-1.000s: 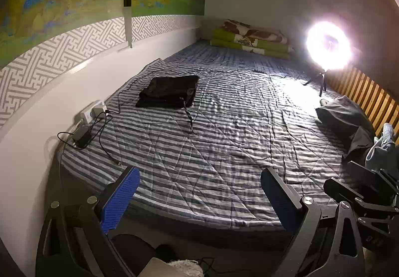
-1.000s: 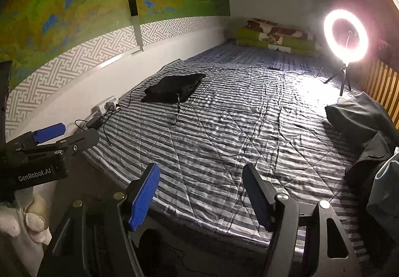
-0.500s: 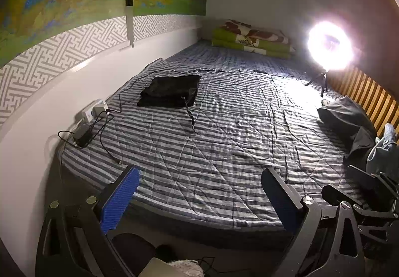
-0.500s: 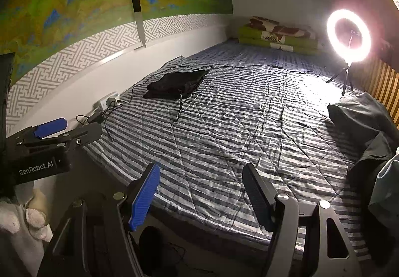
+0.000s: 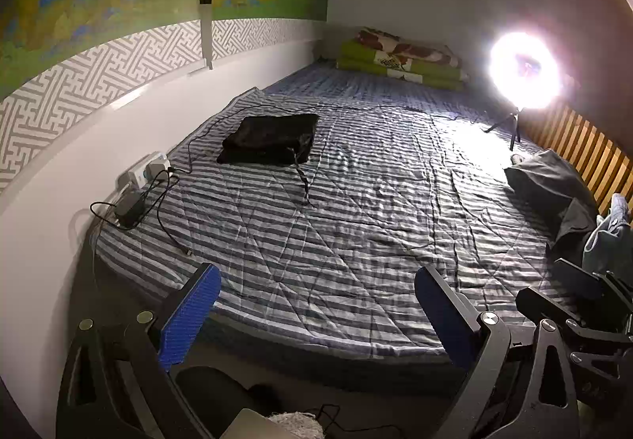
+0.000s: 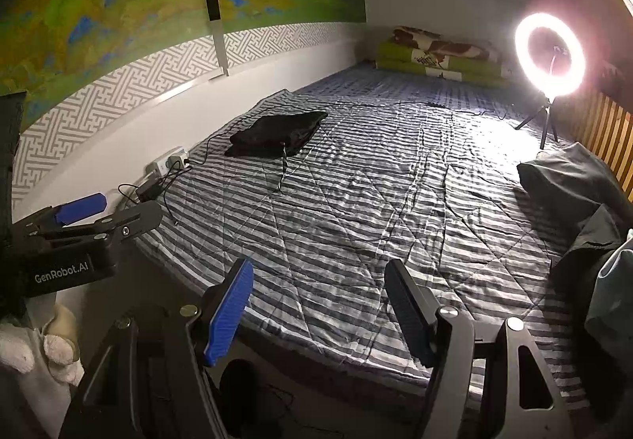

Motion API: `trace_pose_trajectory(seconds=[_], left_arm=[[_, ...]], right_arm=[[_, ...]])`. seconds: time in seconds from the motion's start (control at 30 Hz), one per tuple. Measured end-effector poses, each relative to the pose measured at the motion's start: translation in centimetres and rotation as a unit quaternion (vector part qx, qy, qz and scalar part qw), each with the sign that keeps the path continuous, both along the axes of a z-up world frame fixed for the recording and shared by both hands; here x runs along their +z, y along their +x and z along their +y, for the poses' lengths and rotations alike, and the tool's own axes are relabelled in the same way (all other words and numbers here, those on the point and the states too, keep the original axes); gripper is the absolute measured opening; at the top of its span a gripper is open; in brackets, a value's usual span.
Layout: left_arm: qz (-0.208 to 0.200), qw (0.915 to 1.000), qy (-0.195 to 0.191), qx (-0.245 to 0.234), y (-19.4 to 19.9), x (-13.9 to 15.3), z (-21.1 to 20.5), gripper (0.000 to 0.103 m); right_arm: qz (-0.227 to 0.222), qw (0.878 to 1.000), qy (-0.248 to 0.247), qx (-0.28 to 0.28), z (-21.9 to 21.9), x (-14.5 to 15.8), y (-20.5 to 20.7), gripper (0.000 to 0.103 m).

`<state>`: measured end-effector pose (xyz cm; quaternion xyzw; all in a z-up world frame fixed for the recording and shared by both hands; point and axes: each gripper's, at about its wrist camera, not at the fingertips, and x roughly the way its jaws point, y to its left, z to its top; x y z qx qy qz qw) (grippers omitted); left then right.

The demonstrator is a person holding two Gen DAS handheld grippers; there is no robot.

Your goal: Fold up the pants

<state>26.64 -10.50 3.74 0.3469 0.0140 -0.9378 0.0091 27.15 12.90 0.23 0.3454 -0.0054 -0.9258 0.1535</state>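
Pants (image 5: 271, 138) lay folded on the bed (image 5: 356, 201), apart from your grippers; left gripper (image 5: 316, 312) and right gripper (image 6: 320, 308) gaped, holding nothing.

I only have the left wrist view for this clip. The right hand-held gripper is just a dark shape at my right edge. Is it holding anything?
Observer: No. The right wrist view shows the right hand-held gripper with its jaws apart and only the striped bedcover beyond them.
Operator: The lamp is a white blob for me.
Observer: In the right wrist view it is a clear ring light on a small tripod, with a thin arm inside the ring.
Operator: Any marking on the left hand-held gripper?
Observer: Yes, its side reads GenRobot.AI.
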Motion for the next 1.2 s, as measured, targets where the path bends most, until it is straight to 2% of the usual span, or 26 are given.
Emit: trace_pose_trajectory(seconds=[1.2], left_arm=[[-0.015, 0.9998, 0.003, -0.013, -1.7, -1.8, 0.6, 0.100]], right_arm=[[-0.021, 1.000, -0.003, -0.010, 0.1, -1.5, -0.9, 0.065]])
